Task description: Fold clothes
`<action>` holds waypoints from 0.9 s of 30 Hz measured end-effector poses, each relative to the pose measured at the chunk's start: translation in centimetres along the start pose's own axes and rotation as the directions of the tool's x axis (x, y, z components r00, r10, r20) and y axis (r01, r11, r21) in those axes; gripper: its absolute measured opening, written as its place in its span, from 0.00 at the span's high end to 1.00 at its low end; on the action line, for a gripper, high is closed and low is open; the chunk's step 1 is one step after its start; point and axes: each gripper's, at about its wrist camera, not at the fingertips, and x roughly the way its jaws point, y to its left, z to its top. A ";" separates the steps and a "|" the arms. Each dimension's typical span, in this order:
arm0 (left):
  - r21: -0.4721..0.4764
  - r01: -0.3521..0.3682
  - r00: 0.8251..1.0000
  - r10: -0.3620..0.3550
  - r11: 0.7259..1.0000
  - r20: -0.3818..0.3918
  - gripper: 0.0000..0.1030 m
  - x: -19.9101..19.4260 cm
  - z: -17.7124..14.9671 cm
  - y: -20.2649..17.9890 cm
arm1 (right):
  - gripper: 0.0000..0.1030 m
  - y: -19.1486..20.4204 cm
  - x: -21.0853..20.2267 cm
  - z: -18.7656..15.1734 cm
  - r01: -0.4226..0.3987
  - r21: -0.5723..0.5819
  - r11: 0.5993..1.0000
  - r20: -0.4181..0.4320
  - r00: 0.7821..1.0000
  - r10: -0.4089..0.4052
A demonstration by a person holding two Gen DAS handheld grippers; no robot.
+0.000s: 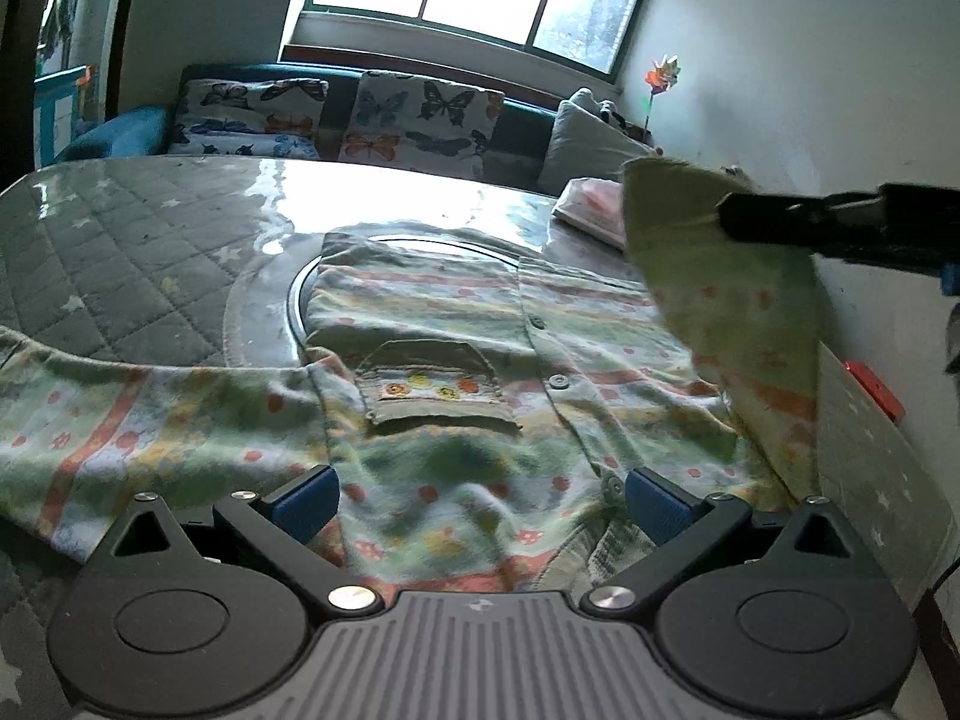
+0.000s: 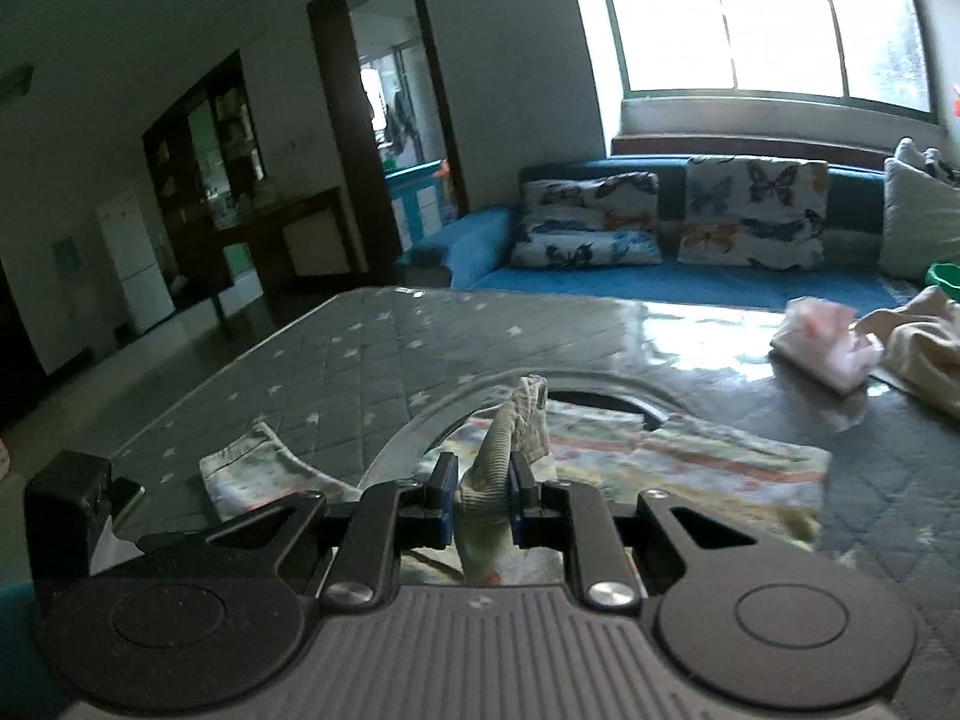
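I see the striped, dotted shirt (image 1: 456, 360) lying front-up and mostly flat, 2 buttons and 1 chest pocket showing; its right sleeve (image 1: 732, 300) is lifted by the ribbed cuff (image 2: 487, 480).

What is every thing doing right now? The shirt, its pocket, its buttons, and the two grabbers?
Shirt: spread flat on the table, front up, one sleeve lifted.
Lifted sleeve: raised off the table, its cuff pinched.
Pocket: lying flat.
Buttons: done up, as far as shows.
Left gripper: open, over the shirt's collar end, holding nothing.
Right gripper: shut on the sleeve cuff.
Table: covered by a quilted star cloth.
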 end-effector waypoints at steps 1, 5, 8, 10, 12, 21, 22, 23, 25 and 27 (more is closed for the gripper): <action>-0.004 -0.001 1.000 0.001 1.000 0.000 0.00 -0.1 -0.1 0.1 | 0.84 0.2 0.4 -0.2 -0.006 -0.005 1.000 -0.009 1.000 0.006; -0.011 -0.008 1.000 0.008 1.000 -0.002 0.00 -0.2 -0.2 0.4 | 0.73 0.4 0.9 -0.7 -0.020 -0.007 1.000 -0.034 0.999 0.020; -0.015 -0.011 1.000 0.011 1.000 -0.003 0.00 -0.1 -0.2 0.6 | 0.73 -0.2 0.5 -1.1 -0.002 -0.022 1.000 -0.051 0.999 0.001; -0.017 -0.007 1.000 0.007 1.000 -0.001 0.00 -0.1 -0.1 0.5 | 0.73 -0.9 0.4 -1.6 0.024 -0.039 0.999 -0.086 0.996 -0.028; -0.014 0.003 1.000 -0.003 1.000 0.004 0.00 -0.2 0.0 0.3 | 0.73 -1.7 0.3 -2.6 0.048 -0.051 0.998 -0.131 0.990 -0.055; 0.017 0.031 1.000 -0.031 0.999 -0.004 0.00 0.7 0.6 -1.2 | 0.74 -6.7 -0.2 -9.7 0.171 -0.011 0.985 -0.317 0.934 -0.165; 0.021 0.033 0.999 -0.033 0.999 -0.007 0.00 0.8 0.6 -1.4 | 0.74 -6.9 -0.5 -9.7 0.170 -0.005 0.985 -0.311 0.936 -0.164; 0.026 0.035 0.999 -0.035 0.999 -0.009 0.00 1.0 0.7 -1.5 | 0.74 -7.1 -0.7 -9.7 0.170 0.001 0.985 -0.305 0.939 -0.162; 0.030 0.046 0.999 -0.045 0.998 -0.013 0.00 1.3 0.9 -1.8 | 0.73 -7.2 -1.1 -9.3 0.178 -0.007 0.984 -0.287 0.942 -0.173; 0.030 0.063 0.998 -0.063 0.998 -0.016 0.00 1.6 1.2 -2.1 | 0.72 -7.2 -1.0 -8.4 0.191 -0.018 0.982 -0.259 0.947 -0.189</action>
